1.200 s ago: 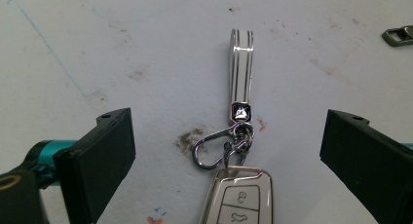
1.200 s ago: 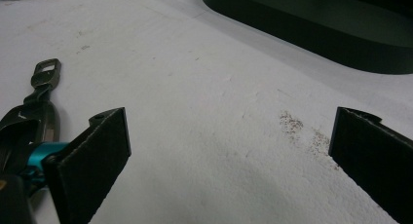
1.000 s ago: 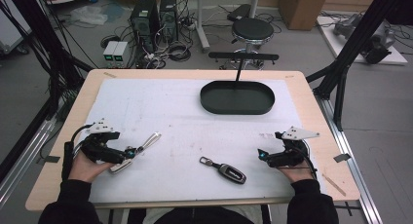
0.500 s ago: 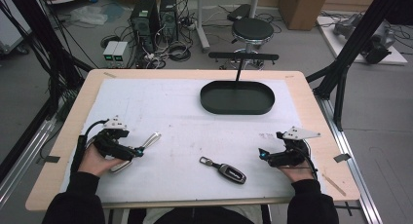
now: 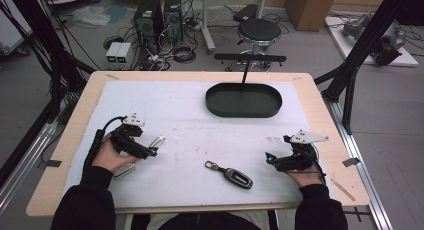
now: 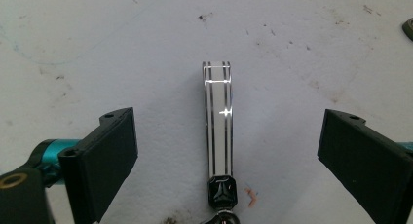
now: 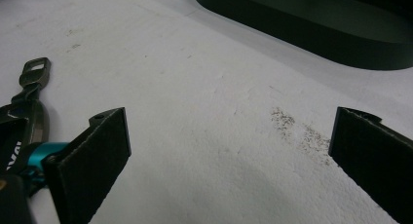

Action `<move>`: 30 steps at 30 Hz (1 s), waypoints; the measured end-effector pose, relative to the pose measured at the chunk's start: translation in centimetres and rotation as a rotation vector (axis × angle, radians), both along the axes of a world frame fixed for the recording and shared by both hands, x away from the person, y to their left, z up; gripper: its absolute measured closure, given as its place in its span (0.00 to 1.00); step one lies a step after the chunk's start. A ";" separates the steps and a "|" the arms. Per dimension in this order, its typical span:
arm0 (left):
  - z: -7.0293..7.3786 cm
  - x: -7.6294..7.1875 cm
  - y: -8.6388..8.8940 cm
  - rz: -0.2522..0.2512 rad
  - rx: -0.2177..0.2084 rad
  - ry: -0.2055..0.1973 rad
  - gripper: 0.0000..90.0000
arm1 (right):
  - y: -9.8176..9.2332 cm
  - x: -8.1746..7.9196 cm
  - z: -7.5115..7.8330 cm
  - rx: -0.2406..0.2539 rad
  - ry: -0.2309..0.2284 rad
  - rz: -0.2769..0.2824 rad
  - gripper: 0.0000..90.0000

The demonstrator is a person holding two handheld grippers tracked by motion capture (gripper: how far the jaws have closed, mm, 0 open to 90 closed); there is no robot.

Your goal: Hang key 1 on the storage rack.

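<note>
A slim silver bar with dark stripes (image 5: 157, 140) lies on the white mat at the left. My left gripper (image 5: 150, 152) is right over it and open. In the left gripper view the silver bar (image 6: 217, 121) runs straight up between the two spread jaws of the left gripper (image 6: 229, 134), a black end piece at its near end. A dark car key with a metal loop (image 5: 235, 175) lies at front centre. My right gripper (image 5: 270, 160) rests open to its right. The right gripper view puts the key (image 7: 27, 104) beside the left jaw of the right gripper (image 7: 229, 124).
A black oval tray (image 5: 243, 101) stands at the back centre of the mat and appears as a dark tray wall (image 7: 311, 36) ahead of the right gripper. White mat (image 5: 190, 120) covers the wooden table. A stool and cables stand beyond the far edge.
My left gripper has moved forward and to the right, coming over the silver bar. The right gripper and the car key have stayed where they were.
</note>
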State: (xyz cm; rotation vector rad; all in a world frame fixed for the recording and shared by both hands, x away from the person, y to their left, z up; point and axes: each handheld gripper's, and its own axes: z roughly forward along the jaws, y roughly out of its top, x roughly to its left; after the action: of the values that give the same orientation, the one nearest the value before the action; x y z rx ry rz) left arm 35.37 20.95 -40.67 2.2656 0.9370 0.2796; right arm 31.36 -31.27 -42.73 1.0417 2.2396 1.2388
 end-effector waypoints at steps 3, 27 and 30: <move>-0.2 0.5 -0.4 0.000 0.008 0.013 0.09 | 0.0 0.0 0.0 0.000 0.002 0.001 0.01; -1.5 2.0 -1.5 -0.004 0.079 0.040 0.49 | 0.1 0.0 -0.1 -0.013 0.007 0.000 0.01; -1.8 2.1 -1.6 -0.033 0.083 0.086 0.62 | 0.1 0.1 -0.2 -0.023 0.004 -0.003 0.01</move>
State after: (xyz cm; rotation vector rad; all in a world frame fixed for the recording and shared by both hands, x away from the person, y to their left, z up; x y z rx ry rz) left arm 37.48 19.36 -42.48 2.3831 0.9470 0.2123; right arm 31.41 -31.17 -42.91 1.0386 2.2493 1.2080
